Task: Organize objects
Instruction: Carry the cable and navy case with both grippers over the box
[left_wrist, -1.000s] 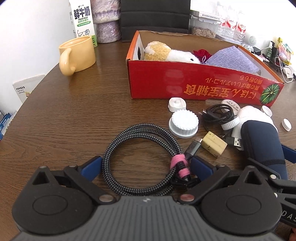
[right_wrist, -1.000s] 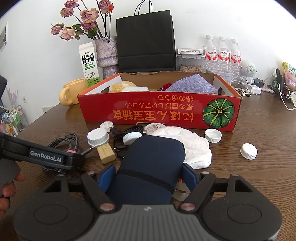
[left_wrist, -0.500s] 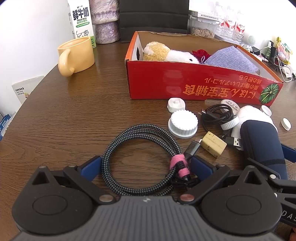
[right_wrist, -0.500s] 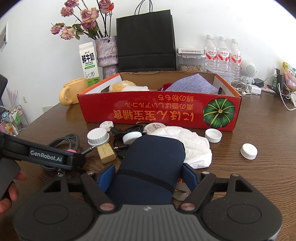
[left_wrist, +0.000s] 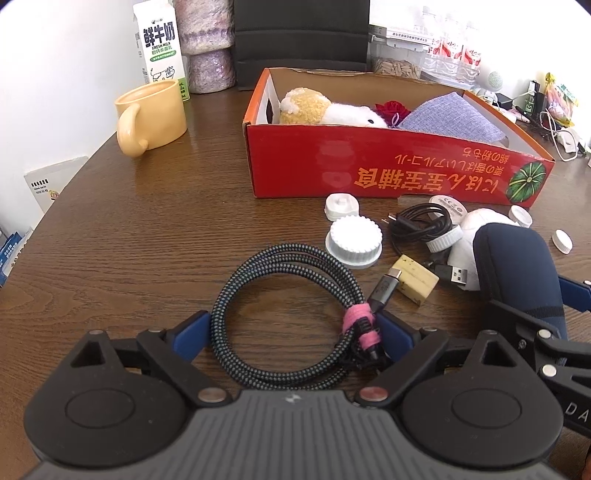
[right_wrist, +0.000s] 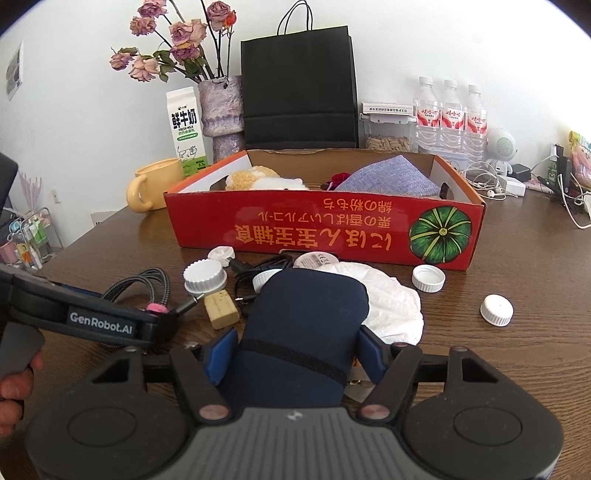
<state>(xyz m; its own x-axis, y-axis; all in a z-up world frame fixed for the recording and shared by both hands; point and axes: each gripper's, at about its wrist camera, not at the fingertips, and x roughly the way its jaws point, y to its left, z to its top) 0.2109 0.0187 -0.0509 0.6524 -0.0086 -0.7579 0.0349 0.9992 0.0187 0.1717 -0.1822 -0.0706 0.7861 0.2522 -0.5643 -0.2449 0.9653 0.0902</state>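
Red box (right_wrist: 325, 229) sat at the far side of the tabletop (left_wrist: 147, 229). Navy pouch (right_wrist: 306, 325) lay near, long axis toward the box, between the right gripper's (right_wrist: 295, 354) closing fingers, pads at its flanks. Left gripper (left_wrist: 291, 332), angled down, fingers wide but narrowing, straddled the braided cable coil (left_wrist: 288, 317).

White wall (right_wrist: 92, 66), brown wooden table (left_wrist: 147, 229), daylight.

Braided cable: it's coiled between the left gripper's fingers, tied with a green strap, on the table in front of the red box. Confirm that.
Not quite: the strap is pink, not green, as the left wrist view shows. Otherwise yes: the braided cable lies coiled between the left gripper fingers, on the table before the red box.
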